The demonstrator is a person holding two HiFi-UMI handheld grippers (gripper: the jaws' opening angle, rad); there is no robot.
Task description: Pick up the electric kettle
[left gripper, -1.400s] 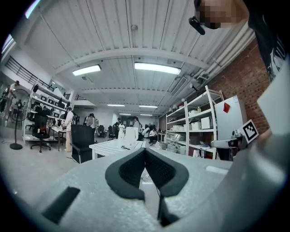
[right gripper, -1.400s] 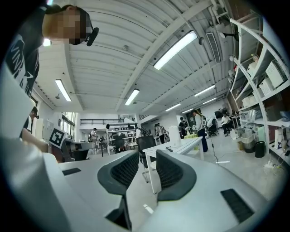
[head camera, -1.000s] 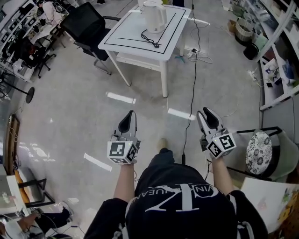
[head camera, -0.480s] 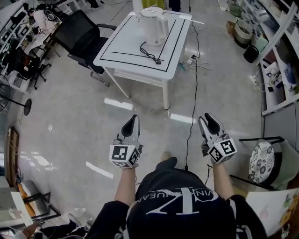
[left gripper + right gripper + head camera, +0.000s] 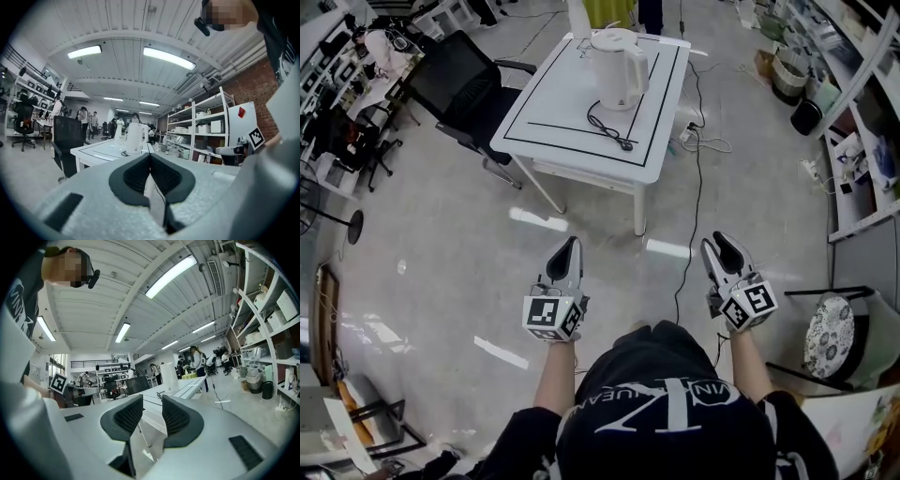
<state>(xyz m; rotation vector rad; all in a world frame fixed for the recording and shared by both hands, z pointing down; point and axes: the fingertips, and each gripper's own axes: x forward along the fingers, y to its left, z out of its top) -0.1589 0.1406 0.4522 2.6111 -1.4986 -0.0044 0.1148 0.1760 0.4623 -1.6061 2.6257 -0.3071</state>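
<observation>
The white plastic electric kettle stands upright on the white square table, well apart from both grippers. It lies at 1 o'clock from the nearer left gripper, whose jaws are together and empty. From the right gripper, its 2 jaws partly apart on nothing, it lies at 11 o'clock.

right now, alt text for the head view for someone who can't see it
A white plastic electric kettle stands on a black-lined white table, a black cord beside it. A person seen from above holds the left gripper and right gripper over the grey floor, short of the table.
</observation>
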